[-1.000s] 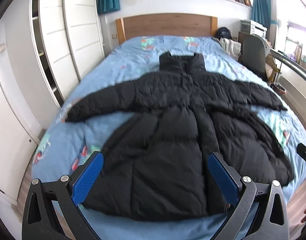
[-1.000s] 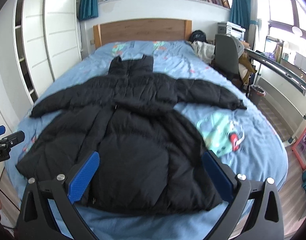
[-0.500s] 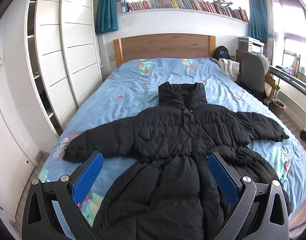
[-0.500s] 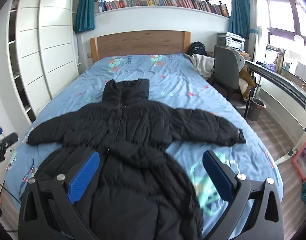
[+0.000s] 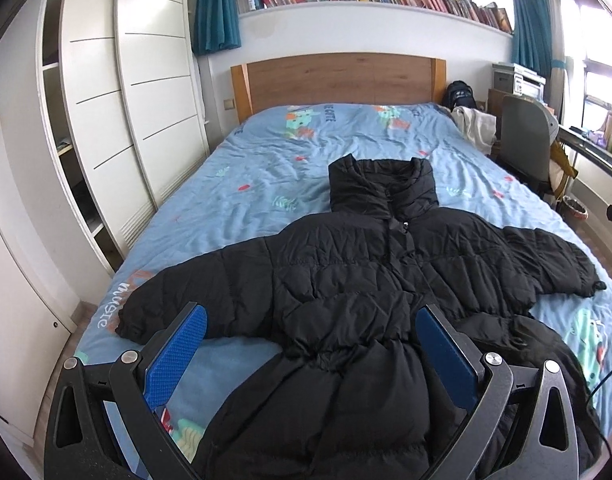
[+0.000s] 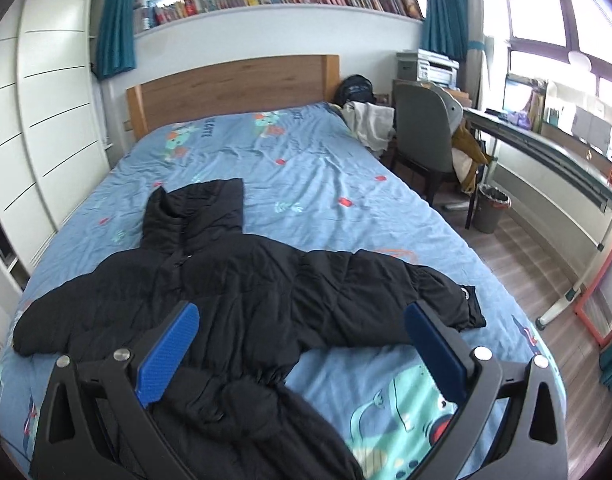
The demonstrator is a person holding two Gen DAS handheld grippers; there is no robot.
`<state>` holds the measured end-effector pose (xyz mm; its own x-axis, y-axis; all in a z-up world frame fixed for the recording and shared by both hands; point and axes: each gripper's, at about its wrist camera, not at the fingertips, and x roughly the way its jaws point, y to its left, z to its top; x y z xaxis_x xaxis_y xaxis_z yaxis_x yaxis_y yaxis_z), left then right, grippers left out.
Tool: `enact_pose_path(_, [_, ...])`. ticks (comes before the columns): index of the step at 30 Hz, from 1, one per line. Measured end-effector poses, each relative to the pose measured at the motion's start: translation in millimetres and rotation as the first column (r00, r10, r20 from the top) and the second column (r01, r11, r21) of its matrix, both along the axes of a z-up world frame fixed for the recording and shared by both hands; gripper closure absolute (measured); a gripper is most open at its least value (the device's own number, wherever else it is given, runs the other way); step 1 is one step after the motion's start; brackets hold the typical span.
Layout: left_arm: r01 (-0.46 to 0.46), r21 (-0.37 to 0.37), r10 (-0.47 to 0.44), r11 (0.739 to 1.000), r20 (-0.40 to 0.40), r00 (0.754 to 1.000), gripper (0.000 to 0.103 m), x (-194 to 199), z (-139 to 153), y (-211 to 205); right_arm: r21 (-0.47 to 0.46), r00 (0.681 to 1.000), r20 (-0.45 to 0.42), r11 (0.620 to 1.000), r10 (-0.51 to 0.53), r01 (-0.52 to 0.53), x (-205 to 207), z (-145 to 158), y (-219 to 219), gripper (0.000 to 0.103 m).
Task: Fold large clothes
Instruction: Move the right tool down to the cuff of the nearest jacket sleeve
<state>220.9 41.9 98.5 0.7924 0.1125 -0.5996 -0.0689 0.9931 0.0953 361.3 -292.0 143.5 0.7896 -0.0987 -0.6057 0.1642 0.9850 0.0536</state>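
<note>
1. Jacket (image 5: 345, 280): black quilted puffer, front side up, spread on the bed (image 5: 266, 168) over the foot half, collar pointing to the headboard (image 5: 337, 80). The hem end near the foot edge is bunched and gathered at the waist rather than flat.
2. Progress: judged from how it lies, no fold has been made; both sleeves are out and the body is unfolded. Sleeves, body and final halving all seem left to do.
3. Left sleeve (image 5: 194, 292): stretched toward the left edge of the bed, cuff near that edge; thick, softly ridged.
4. Left gripper (image 5: 309, 344): jaws wide apart, holding nothing, hovering above the waist of the garment; blue textured pads (image 5: 174, 356) on black arms.
5. Collar (image 5: 381, 184): tall, padded, standing stiffly as a squared block.
6. Right gripper (image 6: 298, 344): likewise spread wide and empty, above the right half of the body.
7. Right sleeve (image 6: 385, 296): reaching to the right edge of the bed, cuff close to that edge.
8. Material: slick, matte shell with stitched channels, bulky filling; likely springy and slow to hold a crease.
9. Bedcover: light blue cotton-like sheet, wrinkled, printed with cartoon figures.
</note>
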Motion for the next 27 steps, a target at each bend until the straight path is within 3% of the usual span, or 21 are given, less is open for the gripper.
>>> enact_pose_path(7, [-0.027,-0.023,0.026,0.999,-0.057,0.998,0.0,36,-29,13,0.156,0.996,-0.053,0.985,-0.071,0.079,51,-48,-52,0.0])
enact_pose_path(15, [-0.1,-0.058,0.092,0.993,-0.134,0.987,0.0,67,-66,39,0.325,0.954,-0.2,0.903,-0.225,0.281,83,-133,-146,0.0])
enact_pose_path(18, [-0.124,-0.057,0.115,0.991,-0.146,0.983,0.001,74,-76,48,0.389,0.931,-0.256,0.854,-0.261,0.347,87,-164,-180,0.0])
enact_pose_path(21, [-0.147,-0.043,0.138,0.988,-0.167,0.976,0.0,78,-87,57,0.481,0.911,-0.285,0.777,-0.3,0.406,84,-192,-211,0.0])
enact_pose_path(27, [-0.183,0.017,0.182,0.983,-0.211,0.96,0.0,80,-108,73,0.597,0.89,-0.284,0.66,-0.358,0.456,76,-229,-258,0.0])
